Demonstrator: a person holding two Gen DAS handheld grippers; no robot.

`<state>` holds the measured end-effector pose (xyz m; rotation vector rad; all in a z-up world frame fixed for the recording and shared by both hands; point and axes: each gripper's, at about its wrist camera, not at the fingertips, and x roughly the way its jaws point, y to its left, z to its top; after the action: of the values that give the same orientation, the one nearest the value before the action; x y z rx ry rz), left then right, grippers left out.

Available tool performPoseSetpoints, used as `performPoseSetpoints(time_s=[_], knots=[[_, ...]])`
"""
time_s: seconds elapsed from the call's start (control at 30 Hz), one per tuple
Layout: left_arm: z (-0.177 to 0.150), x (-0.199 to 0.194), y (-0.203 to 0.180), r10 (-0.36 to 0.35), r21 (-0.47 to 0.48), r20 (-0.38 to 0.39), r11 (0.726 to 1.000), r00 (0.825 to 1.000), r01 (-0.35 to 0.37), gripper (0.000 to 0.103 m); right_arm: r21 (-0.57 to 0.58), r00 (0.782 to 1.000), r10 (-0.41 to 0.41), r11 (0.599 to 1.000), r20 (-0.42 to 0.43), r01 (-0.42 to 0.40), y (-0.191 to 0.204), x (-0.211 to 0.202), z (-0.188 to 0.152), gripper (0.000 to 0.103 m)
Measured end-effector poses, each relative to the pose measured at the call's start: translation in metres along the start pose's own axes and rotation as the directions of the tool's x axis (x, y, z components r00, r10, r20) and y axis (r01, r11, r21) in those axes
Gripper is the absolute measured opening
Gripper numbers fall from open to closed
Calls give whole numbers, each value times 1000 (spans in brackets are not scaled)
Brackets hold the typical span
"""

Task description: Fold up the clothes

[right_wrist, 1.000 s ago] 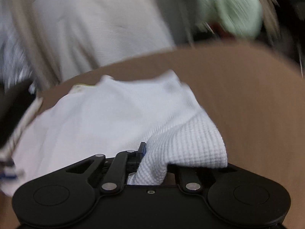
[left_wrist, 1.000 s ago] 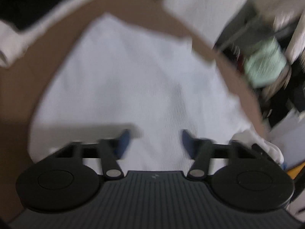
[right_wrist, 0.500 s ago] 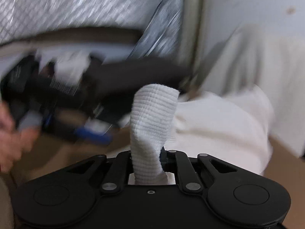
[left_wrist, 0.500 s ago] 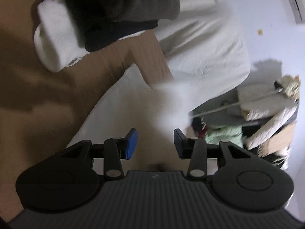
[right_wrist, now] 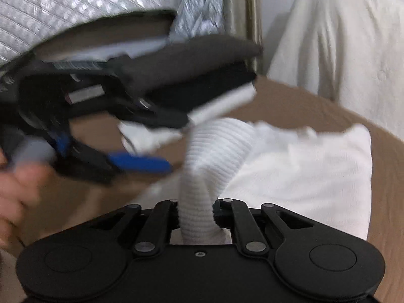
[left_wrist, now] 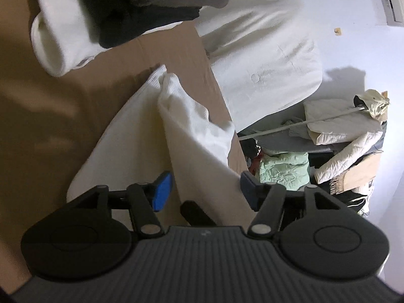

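The white waffle-knit cloth [right_wrist: 303, 171] lies on the brown worktop [right_wrist: 383, 166]. The right tongs [right_wrist: 195, 214] pinch a twisted fold of it. The left tongs [left_wrist: 205, 188] have just been opening; the raised fold passes between their blue pads [left_wrist: 161, 189] untouched.

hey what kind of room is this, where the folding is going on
Probably a lived-in bedroom or laundry corner: a heap of jackets and clothes piled against the wall, folded garments stacked on a brown tabletop, and a white knit garment being folded.
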<state>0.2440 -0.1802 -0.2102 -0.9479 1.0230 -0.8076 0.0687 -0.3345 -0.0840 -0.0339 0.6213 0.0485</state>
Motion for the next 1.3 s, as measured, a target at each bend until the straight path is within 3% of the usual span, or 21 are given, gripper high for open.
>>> performPoseSetpoints(time_s=[0.07,0.13,0.2,0.27,0.33,0.4,0.47,0.6,0.63,0.67,0.7,0.73,0.83,0.9,1.0,1.03,1.07,1.13,1.17,1.27,1.3], knots=[[1,1,4,15,-22,2,1000,1000,-15,60,-82,999,-33,996,-4,33,20,9,2,12],[1,1,5,46,-16,5,999,999,-46,60,-93,998,-47,995,-46,42,26,23,-5,13],[-3,5,-4,129,66,-24,990,991,-127,60,-123,997,-7,992,-83,-3,30,26,-16,19],[-10,11,-16,250,188,-37,953,967,-239,60,-178,998,25,983,-63,-36,37,8,-28,28],[-17,19,-26,379,306,-23,884,925,-354,60,-168,997,59,984,-43,-65,36,-17,-39,31],[-18,23,-21,391,299,-55,884,919,-358,60,-94,997,76,993,-20,-77,28,-51,-51,39],[-15,25,-13,369,252,-96,908,925,-336,62,-32,1000,24,999,6,-23,13,-84,-65,43],[-17,31,-8,410,242,-111,895,906,-375,71,-17,986,-167,986,-28,167,-23,-121,-95,49],[-18,33,-8,422,241,-107,889,900,-388,78,-14,978,-203,979,-56,203,-31,-125,-103,49],[-19,34,-7,414,225,-107,896,904,-384,87,-8,970,-229,973,-80,229,-41,-122,-105,49],[-20,36,-6,405,207,-108,903,908,-378,87,1,967,-238,971,-95,240,-49,-120,-107,49],[-23,40,-11,421,247,-99,888,902,-387,82,11,965,-242,970,-105,244,-53,-122,-112,49],[-33,50,-27,471,378,-62,827,880,-416,12,35,969,-223,973,-112,228,-51,-127,-129,49],[-42,46,-44,497,457,43,762,867,-459,11,38,972,-212,975,-99,217,-45,-118,-130,49],[-50,40,-63,490,487,188,706,851,-514,11,34,974,-210,976,-79,213,-38,-103,-130,51],[-52,39,-68,481,498,213,696,851,-518,11,33,975,-211,976,-74,213,-37,-98,-130,59],[-53,37,-71,467,501,234,694,853,-517,11,34,975,-209,977,-72,212,-37,-95,-131,69],[-49,26,-76,430,476,266,720,863,-505,11,42,976,-208,977,-64,211,-37,-87,-133,69],[-45,19,-76,424,449,287,733,859,-511,11,57,976,-212,975,-59,215,-40,-82,-131,69],[-39,18,-68,523,405,352,663,776,-630,12,105,976,-215,971,-25,216,-44,-79,-128,69],[-36,26,-58,571,404,301,650,764,-644,12,113,976,-218,969,-20,218,-44,-77,-128,69]])
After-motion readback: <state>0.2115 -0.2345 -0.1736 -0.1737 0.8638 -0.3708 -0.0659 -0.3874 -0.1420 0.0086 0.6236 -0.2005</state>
